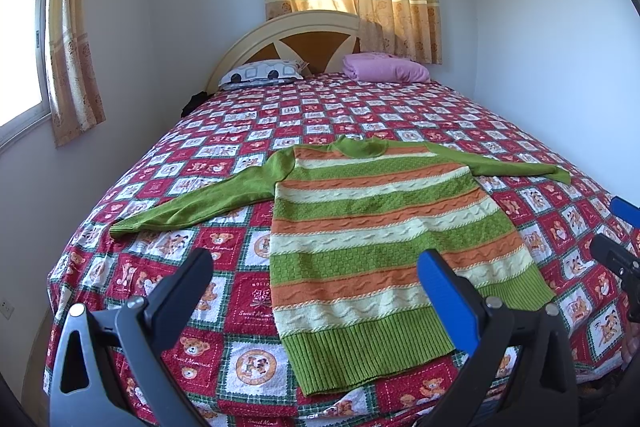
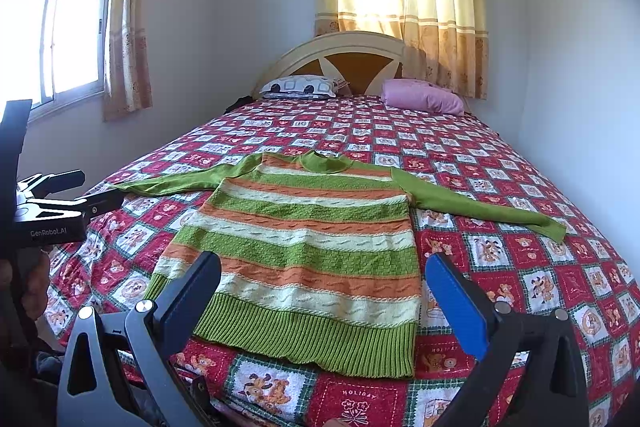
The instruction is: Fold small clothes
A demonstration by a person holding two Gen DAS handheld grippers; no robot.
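Note:
A small knitted sweater [image 1: 372, 231] [image 2: 304, 247], striped green, orange and cream, lies flat on the bed with both green sleeves spread out to the sides and its ribbed hem toward me. My left gripper [image 1: 316, 271] hovers open above the hem's left half, holding nothing. My right gripper [image 2: 324, 275] is open too, over the hem's right half, with nothing between its fingers. The right gripper's body [image 1: 618, 259] shows at the right edge of the left wrist view. The left gripper's body [image 2: 52, 207] shows at the left of the right wrist view.
The bed's red patchwork cover [image 1: 224, 131] [image 2: 500, 163] carries a patterned pillow [image 1: 264, 73] and a pink pillow [image 1: 384, 69] by the headboard [image 1: 304, 31]. Walls close in on both sides. Curtained windows [image 2: 60, 31] stand left and behind.

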